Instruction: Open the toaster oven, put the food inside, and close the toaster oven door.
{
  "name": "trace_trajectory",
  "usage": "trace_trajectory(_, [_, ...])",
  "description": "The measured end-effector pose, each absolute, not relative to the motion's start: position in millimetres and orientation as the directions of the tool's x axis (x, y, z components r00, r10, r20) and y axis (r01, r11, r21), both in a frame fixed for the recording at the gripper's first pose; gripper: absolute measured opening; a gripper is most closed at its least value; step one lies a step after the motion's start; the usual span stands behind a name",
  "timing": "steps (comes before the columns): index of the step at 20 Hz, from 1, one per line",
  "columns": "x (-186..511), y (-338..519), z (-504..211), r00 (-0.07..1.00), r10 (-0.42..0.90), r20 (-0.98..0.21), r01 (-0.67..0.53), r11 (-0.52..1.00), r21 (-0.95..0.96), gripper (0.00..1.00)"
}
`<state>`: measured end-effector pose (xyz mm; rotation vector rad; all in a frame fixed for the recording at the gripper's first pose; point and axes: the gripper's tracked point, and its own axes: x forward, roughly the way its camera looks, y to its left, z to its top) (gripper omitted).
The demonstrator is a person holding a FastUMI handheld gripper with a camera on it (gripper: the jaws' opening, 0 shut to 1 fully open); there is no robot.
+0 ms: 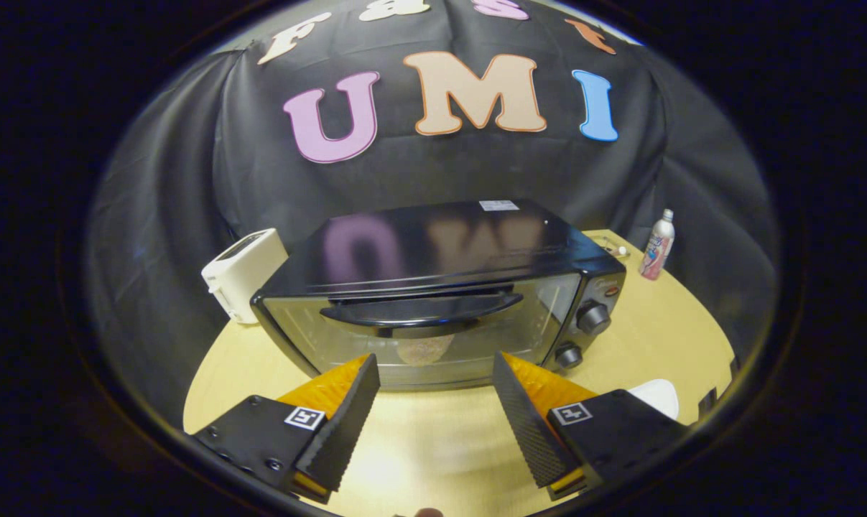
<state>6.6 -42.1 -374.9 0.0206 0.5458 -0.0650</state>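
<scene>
A black toaster oven (pixel 440 287) stands on the light wooden table (pixel 641 337), its glass door shut and its curved handle (pixel 422 312) across the top of the door. Through the glass I see a round brownish piece of food (pixel 424 350) inside. My gripper (pixel 435 373) hovers just in front of the door, below the handle, open with nothing between its fingers. Two control knobs (pixel 592 317) sit on the oven's right panel.
A white pop-up toaster (pixel 243 273) stands left of the oven by the cloth wall. A small bottle (pixel 656 245) stands at the back right of the table. A white dish (pixel 659 395) lies beside the right finger.
</scene>
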Motion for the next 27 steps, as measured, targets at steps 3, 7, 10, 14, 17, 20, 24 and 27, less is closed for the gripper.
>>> trace_trajectory(3, [0, -49, -356, 0.867, -0.058, -0.496, 0.062, 0.998, -0.008, 0.98])
trace_trajectory(7, [0, -56, -302, 0.912, -0.056, -0.405, 0.060, 0.998, -0.003, 0.98])
trace_trajectory(10, [3, -58, -246, 0.950, -0.047, -0.308, 0.044, 0.999, -0.018, 0.98])
trace_trajectory(14, [-1, -52, -172, 0.982, -0.020, -0.187, 0.015, 1.000, -0.026, 0.98])
trace_trajectory(17, [-6, -51, -122, 0.994, -0.019, -0.110, 0.015, 0.999, -0.035, 0.98])
trace_trajectory(20, [-7, -48, -87, 0.997, -0.002, -0.079, -0.002, 0.999, -0.054, 0.98])
trace_trajectory(24, [-9, -47, -52, 0.999, 0.001, -0.051, -0.005, 0.998, -0.069, 0.98])
trace_trajectory(27, [-4, -48, -36, 1.000, 0.002, -0.026, -0.003, 0.999, -0.045, 0.98])
